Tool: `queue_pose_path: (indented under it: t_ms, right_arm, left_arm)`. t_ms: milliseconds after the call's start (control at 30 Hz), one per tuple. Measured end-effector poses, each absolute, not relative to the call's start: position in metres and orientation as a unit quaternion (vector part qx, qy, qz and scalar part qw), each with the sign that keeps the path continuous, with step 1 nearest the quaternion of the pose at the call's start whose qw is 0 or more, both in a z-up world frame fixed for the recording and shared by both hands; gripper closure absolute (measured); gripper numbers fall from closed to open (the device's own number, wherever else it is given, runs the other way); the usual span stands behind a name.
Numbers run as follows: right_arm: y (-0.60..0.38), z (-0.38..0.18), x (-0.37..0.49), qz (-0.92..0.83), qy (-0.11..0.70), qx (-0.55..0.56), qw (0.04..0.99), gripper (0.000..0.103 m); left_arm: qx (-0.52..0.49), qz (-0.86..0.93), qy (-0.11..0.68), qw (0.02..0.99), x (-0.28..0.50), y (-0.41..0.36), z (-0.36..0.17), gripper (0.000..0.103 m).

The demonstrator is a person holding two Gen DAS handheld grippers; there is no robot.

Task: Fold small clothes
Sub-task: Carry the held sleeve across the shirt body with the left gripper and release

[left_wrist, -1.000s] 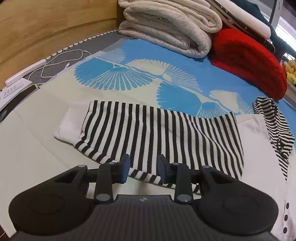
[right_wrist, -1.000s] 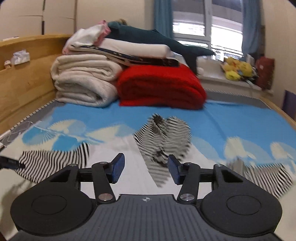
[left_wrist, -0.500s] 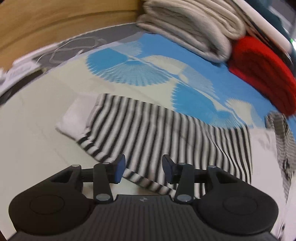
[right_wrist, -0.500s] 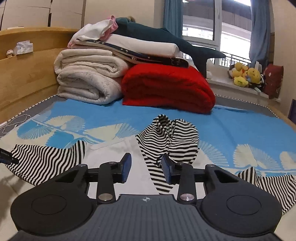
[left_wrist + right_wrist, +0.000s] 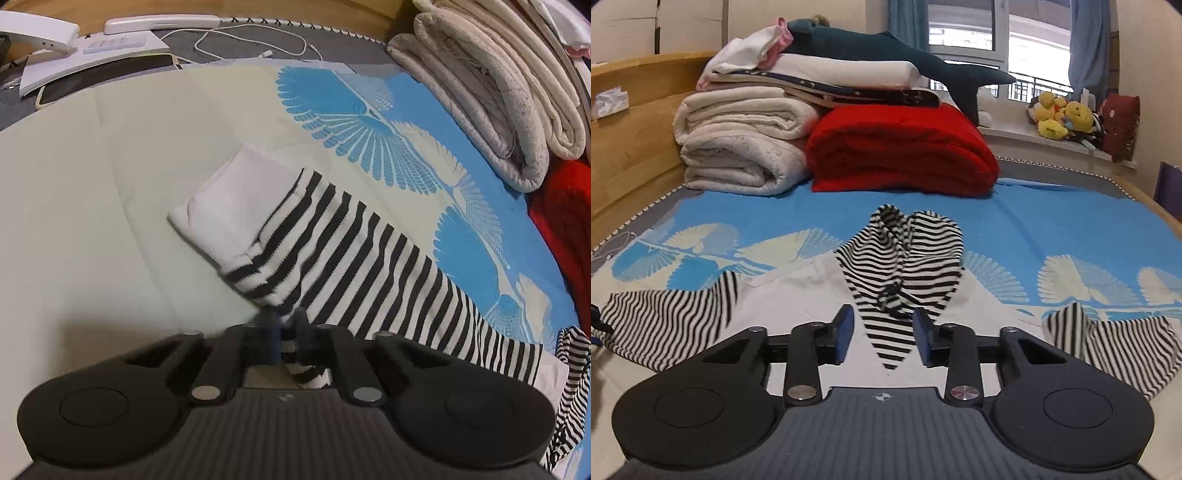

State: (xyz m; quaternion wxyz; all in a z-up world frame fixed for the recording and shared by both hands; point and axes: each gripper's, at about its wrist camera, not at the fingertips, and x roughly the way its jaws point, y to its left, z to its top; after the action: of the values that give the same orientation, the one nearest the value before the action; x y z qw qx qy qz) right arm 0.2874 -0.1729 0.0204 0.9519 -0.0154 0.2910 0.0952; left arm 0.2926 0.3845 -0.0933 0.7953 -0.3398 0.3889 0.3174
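Two grippers work over a small hooded top spread on the blue fan-patterned bedspread (image 5: 1052, 229), and the fold looks to be only just starting. The left gripper (image 5: 286, 328) is pinched tight on the lower edge of the striped sleeve (image 5: 369, 266); its jaws have just been closing, and a bit of the striped hem shows between them. That sleeve lies stretched out flat, its white cuff (image 5: 225, 210) at the far end, pointing toward the phone (image 5: 107, 79) and white cable (image 5: 251, 37) by the wooden bed frame.

The right gripper (image 5: 882, 334) hangs low over the white body of the top (image 5: 798, 295), just short of the striped hood (image 5: 908, 258). Its jaws have just been closing too, yet they stand apart with a clear gap, and the tip of the hood shows between them untouched. The other sleeve (image 5: 1108, 343) lies crumpled off to that side.

I would judge the step in hand to be folding the left sleeve in across the chest. The next move calls for lifting that pinched edge and carrying it over the body without dragging the whole garment, while the right gripper either pins the cloth or takes hold near the hood. The knit is soft and may bunch, so the sleeve will need laying down smooth. The folded blankets (image 5: 746, 147) sit well clear at the head of the bed.
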Motion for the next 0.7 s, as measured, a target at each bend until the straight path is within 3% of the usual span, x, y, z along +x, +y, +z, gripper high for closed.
queue_pose_path:
  t_ms: [133,400,500,567,700]
  right_arm:
    - [-0.186,0.021,0.290,0.081,0.306,-0.003,0.949,0.092]
    - [-0.216,0.016,0.285,0.050,0.333,0.041,0.941,0.093]
    - [-0.224,0.013,0.282,0.039,0.339,0.059,0.938,0.093]
    - [-0.229,0.007,0.280,0.031,0.344,0.068,0.936,0.092]
    - [-0.237,-0.006,0.280,0.015,0.365,0.094,0.926,0.092]
  left_arm:
    - [-0.218,0.312,0.353,0.855,0.301,0.339,-0.054,0.099]
    - [-0.126,-0.018,0.207,0.970,0.294,0.141,0.040,0.099]
    - [-0.148,-0.128,0.236,0.952,0.293,0.086,0.035,0.096]
    - [-0.177,-0.192,0.314,0.913,0.303,0.065,0.017,0.085]
    - [-0.176,-0.137,0.330,0.917,0.305,0.080,0.006,0.083]
